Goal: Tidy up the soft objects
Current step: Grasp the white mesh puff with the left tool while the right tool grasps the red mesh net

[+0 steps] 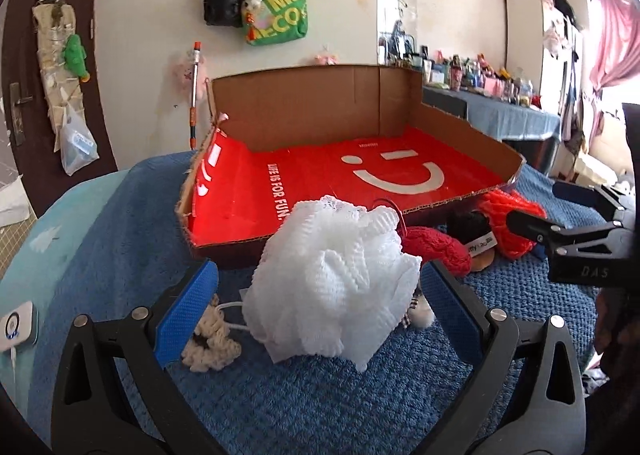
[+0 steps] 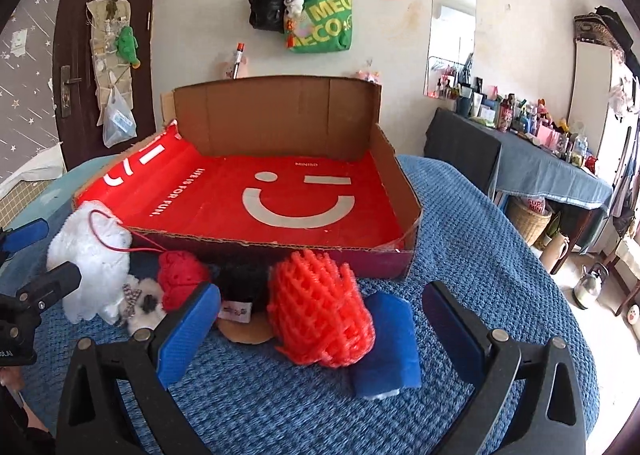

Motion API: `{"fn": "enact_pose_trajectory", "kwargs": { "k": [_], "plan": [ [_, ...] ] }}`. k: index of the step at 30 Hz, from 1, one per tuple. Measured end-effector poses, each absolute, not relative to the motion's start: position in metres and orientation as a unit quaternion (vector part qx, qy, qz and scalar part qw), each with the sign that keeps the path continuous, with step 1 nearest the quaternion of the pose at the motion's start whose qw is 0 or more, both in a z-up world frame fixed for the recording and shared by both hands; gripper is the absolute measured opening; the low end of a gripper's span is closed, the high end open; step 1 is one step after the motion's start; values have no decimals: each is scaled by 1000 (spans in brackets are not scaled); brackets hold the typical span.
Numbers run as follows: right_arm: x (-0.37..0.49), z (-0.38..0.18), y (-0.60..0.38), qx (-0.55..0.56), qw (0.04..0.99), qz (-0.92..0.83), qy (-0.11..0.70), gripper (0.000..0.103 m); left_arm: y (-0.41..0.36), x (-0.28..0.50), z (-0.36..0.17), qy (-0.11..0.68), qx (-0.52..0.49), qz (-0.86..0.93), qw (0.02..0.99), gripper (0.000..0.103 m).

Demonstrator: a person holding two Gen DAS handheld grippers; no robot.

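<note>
Centre of the left wrist view: left gripper (image 1: 318,311) spread wide, blue textured pads either side of the white crinkled mesh bath pouf (image 1: 332,283), not yet touching it. Pouf sits on the blue waffle-knit blanket (image 1: 280,407), just in front of the shallow cardboard tray w/ red smiley-print liner (image 1: 320,175); nothing in the tray.

Right wrist view: right gripper (image 2: 318,327) also wide, around the red-orange foam net sleeve (image 2: 320,311), w/ the blue sponge block (image 2: 386,343) just beside it, inside the same span.

Risks:
- Thin red cord (image 2: 112,231) runs over the pouf toward the red knitted piece (image 2: 178,275); looks looped on it, can't confirm. Lifting the pouf may drag the knit along.
- Pouf is springy, airy; a shallow pinch could catch outer mesh only and slip.
- Cream crochet piece (image 1: 208,339) lies by the left pad, may snag.
- Right close could catch the sponge w/ the net.
- Tray front wall is low but could clip a low carry.
</note>
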State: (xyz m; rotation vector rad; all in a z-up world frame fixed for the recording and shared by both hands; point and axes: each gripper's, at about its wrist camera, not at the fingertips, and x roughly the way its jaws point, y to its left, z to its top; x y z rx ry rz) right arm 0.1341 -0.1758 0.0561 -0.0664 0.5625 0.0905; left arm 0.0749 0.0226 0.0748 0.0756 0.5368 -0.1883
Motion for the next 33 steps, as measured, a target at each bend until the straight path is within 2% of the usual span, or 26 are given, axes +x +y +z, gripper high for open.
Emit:
{"fn": "enact_pose_trajectory", "kwargs": {
  "k": [1, 4, 5, 6, 7, 9, 12, 17, 33],
  "plan": [
    [138, 55, -177, -32, 957, 46, 283, 103, 21, 78, 73, 270, 39, -95, 957, 98],
    [152, 46, -182, -28, 947, 58, 316, 95, 19, 85, 68, 288, 43, -105, 951, 81],
    [155, 43, -183, -22, 942, 67, 328, 86, 17, 89, 65, 297, 46, -113, 947, 74],
    [159, 40, -186, -9, 937, 80, 341, 68, 15, 92, 63, 305, 47, -117, 944, 71],
    [162, 37, -190, 11, 930, 100, 353, 56, 14, 95, 60, 313, 47, -121, 941, 69],
    [163, 34, -195, 34, 925, 116, 361, 49, 13, 96, 60, 313, 44, -128, 940, 59],
    [157, 41, -199, 42, 928, 130, 348, 47, 13, 93, 63, 305, 51, -131, 942, 51],
    [147, 57, -204, 42, 937, 127, 322, 47, 14, 91, 73, 299, 50, -140, 943, 45],
    [145, 73, -201, 37, 945, 136, 295, 47, 25, 78, 106, 262, 38, -144, 954, 42]
  ]
}}
